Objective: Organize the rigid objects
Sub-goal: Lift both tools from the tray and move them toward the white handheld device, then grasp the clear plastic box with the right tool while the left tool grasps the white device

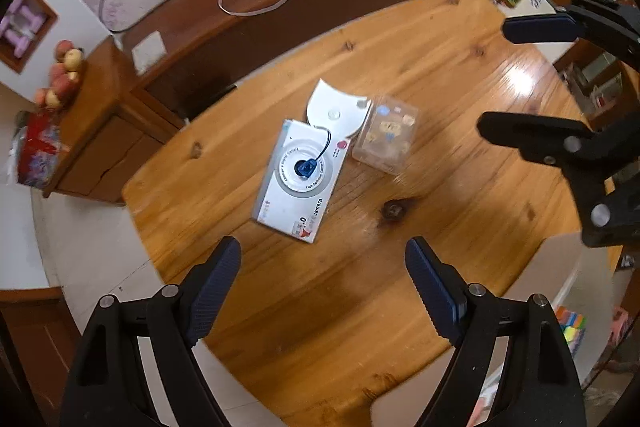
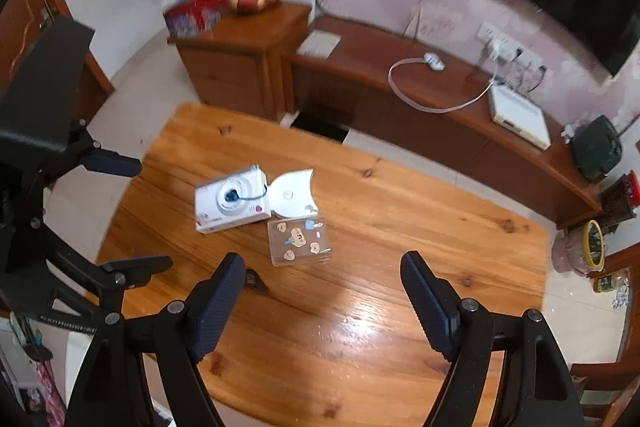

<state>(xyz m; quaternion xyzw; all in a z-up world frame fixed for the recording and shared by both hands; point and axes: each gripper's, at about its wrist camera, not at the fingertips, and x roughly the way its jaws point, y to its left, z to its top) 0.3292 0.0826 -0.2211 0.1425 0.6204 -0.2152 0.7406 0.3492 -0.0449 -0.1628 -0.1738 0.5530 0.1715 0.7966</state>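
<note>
White camera box (image 1: 298, 179) reads "camera" along its edge. Lens ring print reads "High Definition Camera". Other print too blurred.

The table (image 1: 400, 287) is honey-orange wood with streaky grain and dark knots. On it lies a white camera box (image 1: 302, 179) with a grey ring, a deep blue lens picture, a red dot and a red-and-blue corner print. The round piece (image 1: 336, 111) beside it is plain white. The clear case (image 2: 299, 241) shows tan heart-like shapes and pale blue bits. Both grippers, the left gripper (image 1: 323, 287) and the right gripper (image 2: 322, 301), are black with dark navy ribbed pads.
</note>
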